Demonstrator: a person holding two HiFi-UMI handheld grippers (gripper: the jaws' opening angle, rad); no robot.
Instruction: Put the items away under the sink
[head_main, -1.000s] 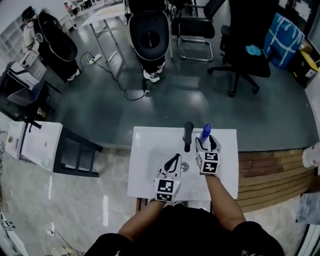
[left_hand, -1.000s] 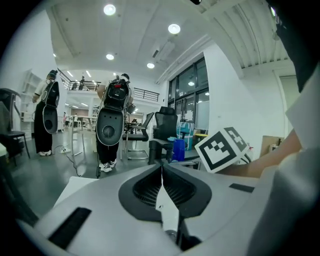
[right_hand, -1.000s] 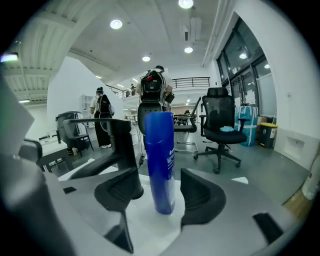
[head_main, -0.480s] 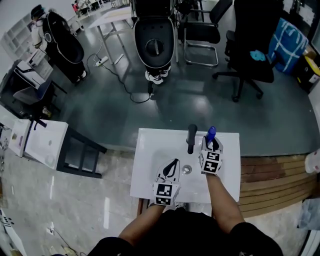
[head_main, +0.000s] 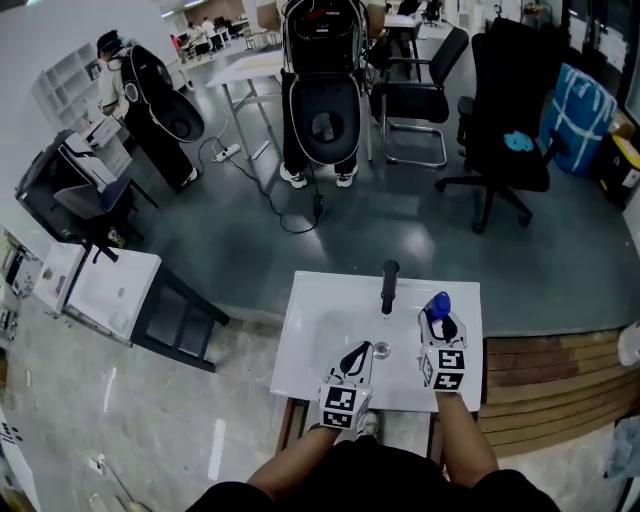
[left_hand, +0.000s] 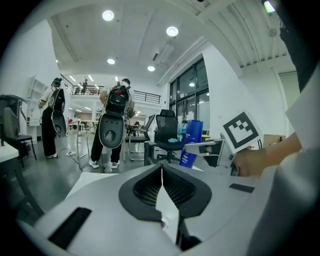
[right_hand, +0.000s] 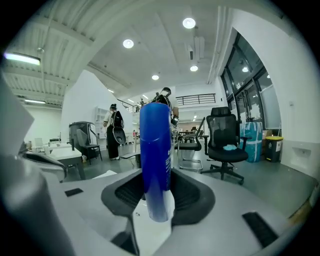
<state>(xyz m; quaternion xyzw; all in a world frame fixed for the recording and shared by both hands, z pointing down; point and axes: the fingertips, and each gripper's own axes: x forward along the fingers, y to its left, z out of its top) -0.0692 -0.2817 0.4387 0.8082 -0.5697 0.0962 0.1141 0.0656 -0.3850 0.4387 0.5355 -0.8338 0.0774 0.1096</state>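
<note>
A blue bottle (right_hand: 155, 160) stands upright between the jaws of my right gripper (head_main: 441, 325), which is shut on it above the right side of the white sink unit (head_main: 310, 350). In the head view the blue bottle (head_main: 437, 304) shows just past the jaws. The left gripper view also catches the blue bottle (left_hand: 190, 142) off to its right. My left gripper (head_main: 352, 358) is shut and empty, hovering over the basin near the drain (head_main: 381, 350). A black tap (head_main: 389, 286) rises at the back of the sink.
Two people in black gear (head_main: 325, 95) stand on the grey floor beyond the sink. Black office chairs (head_main: 510, 110) are at the back right, a blue bag (head_main: 580, 105) beside them. A white cabinet (head_main: 105, 290) stands to the left, wooden decking (head_main: 545, 365) to the right.
The head view has tilted up, so the sink sits lower in frame. My right gripper with the bottle has shifted slightly right of the tap. Both grippers stay shut.
</note>
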